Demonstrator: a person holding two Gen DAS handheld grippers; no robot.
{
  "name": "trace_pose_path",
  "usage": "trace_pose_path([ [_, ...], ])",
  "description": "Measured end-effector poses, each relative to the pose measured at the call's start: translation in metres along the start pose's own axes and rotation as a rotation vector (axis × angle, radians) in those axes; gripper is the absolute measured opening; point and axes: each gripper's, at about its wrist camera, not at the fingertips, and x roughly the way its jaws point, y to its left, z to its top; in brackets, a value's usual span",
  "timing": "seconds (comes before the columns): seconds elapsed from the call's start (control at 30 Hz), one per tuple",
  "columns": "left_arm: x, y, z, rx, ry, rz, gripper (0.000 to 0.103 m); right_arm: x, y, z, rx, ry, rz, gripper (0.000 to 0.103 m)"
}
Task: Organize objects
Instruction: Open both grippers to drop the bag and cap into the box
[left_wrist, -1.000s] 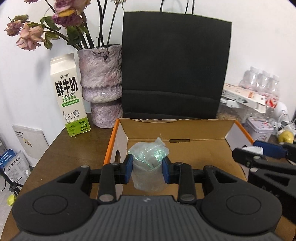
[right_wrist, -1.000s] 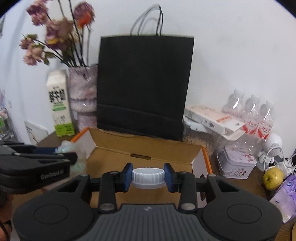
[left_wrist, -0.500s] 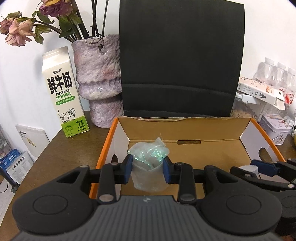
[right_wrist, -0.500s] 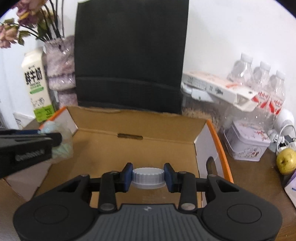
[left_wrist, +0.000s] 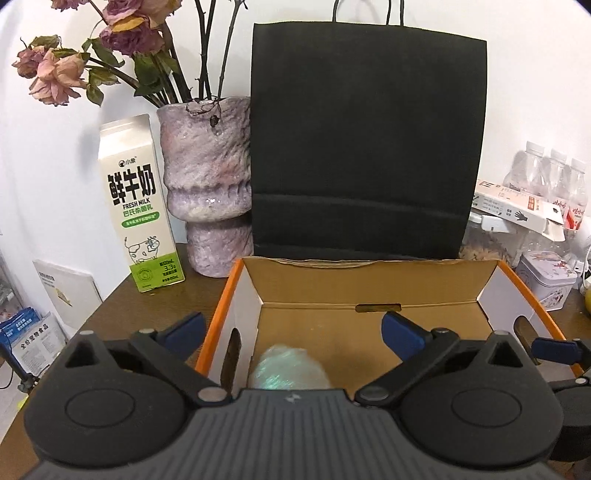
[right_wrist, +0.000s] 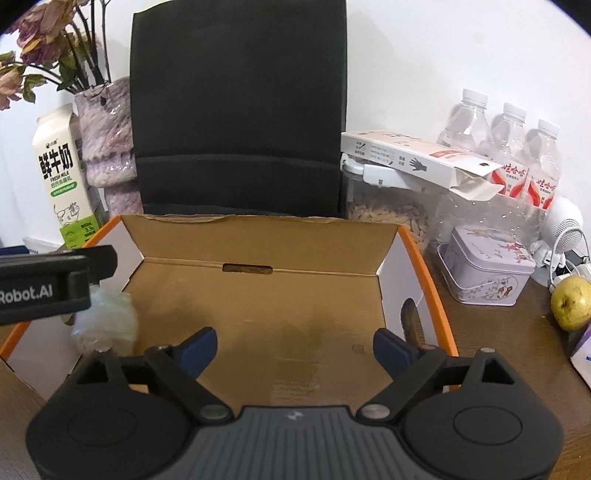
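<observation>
Low in both views, the left tool (left_wrist: 291, 332) and right tool (right_wrist: 293, 343) hang spread over the cardboard box (left_wrist: 369, 284); the crumpled plastic cup (left_wrist: 290, 371) lies inside. Release looks done; next, withdrawing and fetching another object.

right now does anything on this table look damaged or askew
The glove box lies tilted on top of the grain container, its end flap torn open. The flowers in the vase are wilted. Nothing looks spilled.

The plastic bundle (left_wrist: 288, 369) lies in the cardboard box (left_wrist: 369, 284), paper bag (left_wrist: 365, 140) behind, milk carton (left_wrist: 138, 214) left.
</observation>
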Motion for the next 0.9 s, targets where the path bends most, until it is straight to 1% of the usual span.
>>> trace_pose_path([
  [0.17, -0.008, 0.001, 0.000, 0.003, -0.001, 0.007, 0.103, -0.008, 0.000, 0.000, 0.003, -0.011, -0.002, 0.091],
  [0.37, -0.025, 0.006, 0.002, -0.010, -0.011, 0.010, 0.103, -0.029, 0.003, 0.000, -0.003, -0.029, -0.005, 0.092],
  [0.7, -0.073, 0.019, 0.001, -0.024, -0.031, 0.008, 0.103, -0.081, 0.010, -0.003, -0.005, -0.070, -0.006, 0.092],
  [0.9, -0.104, 0.026, -0.008, -0.015, -0.032, 0.009, 0.103, -0.115, 0.020, -0.013, -0.010, -0.095, 0.000, 0.092],
])
